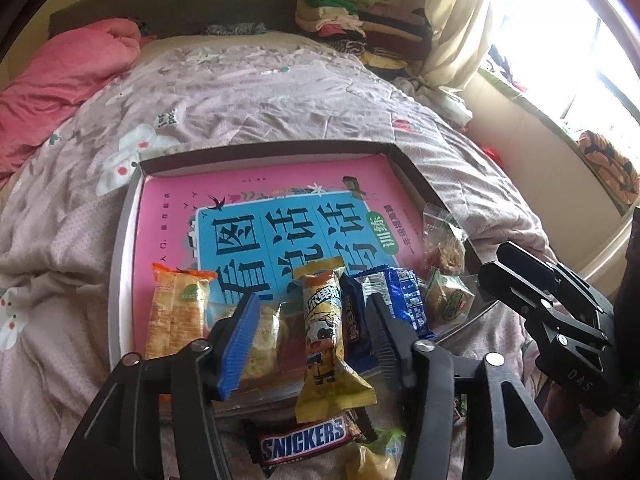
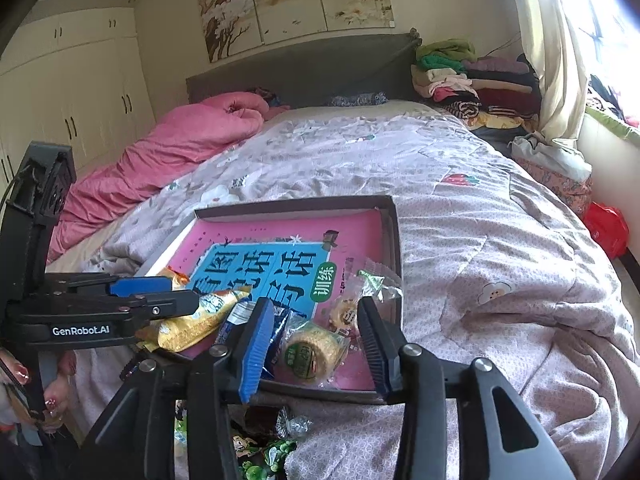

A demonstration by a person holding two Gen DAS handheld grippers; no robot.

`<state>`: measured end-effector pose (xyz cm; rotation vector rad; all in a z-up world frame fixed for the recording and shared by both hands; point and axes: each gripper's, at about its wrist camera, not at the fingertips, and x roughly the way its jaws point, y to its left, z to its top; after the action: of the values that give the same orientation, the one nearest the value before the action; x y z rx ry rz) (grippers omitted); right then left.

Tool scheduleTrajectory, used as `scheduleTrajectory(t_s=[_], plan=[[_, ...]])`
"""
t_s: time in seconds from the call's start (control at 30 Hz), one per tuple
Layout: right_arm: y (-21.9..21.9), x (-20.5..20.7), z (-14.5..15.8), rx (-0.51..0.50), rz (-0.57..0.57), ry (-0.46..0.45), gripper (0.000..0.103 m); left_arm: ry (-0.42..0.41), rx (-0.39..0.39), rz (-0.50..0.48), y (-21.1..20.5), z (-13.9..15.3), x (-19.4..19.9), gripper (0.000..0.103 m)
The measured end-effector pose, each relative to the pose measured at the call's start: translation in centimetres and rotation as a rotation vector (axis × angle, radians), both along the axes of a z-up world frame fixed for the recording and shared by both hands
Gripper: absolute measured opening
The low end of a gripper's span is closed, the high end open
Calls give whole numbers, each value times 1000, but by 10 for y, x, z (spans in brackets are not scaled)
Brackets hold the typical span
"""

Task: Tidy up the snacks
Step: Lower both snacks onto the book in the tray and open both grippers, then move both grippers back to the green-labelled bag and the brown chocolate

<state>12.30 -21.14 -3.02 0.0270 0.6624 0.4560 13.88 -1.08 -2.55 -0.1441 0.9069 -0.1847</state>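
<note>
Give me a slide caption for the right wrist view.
Right gripper open over a round cracker pack in the tray on the bed.

One tray (image 1: 120,248), one book (image 1: 280,216), two claws (image 1: 308,344).

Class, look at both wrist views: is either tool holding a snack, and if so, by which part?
Nothing is held. The left tool stands open over the yellow snack packet; the right tool stands open over the round wrapped cake, pads not pressing.

blown-out window (image 1: 580,40) glare, fisheye edges
</note>
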Motion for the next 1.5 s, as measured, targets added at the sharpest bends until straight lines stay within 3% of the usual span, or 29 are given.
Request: scheduleTrajectory(t_s=[0.13,0.53,1.5], plan=[[-5,-3,4,23,0,-10,53,-12,-6,2,5,5,-6,65],[-7,-13,5,32,13,-3,56,-14,1,-8,13,11,-23,72],[11,-43,-5,3,105,93,57,107,29,-121,-6,-17,-73,73]])
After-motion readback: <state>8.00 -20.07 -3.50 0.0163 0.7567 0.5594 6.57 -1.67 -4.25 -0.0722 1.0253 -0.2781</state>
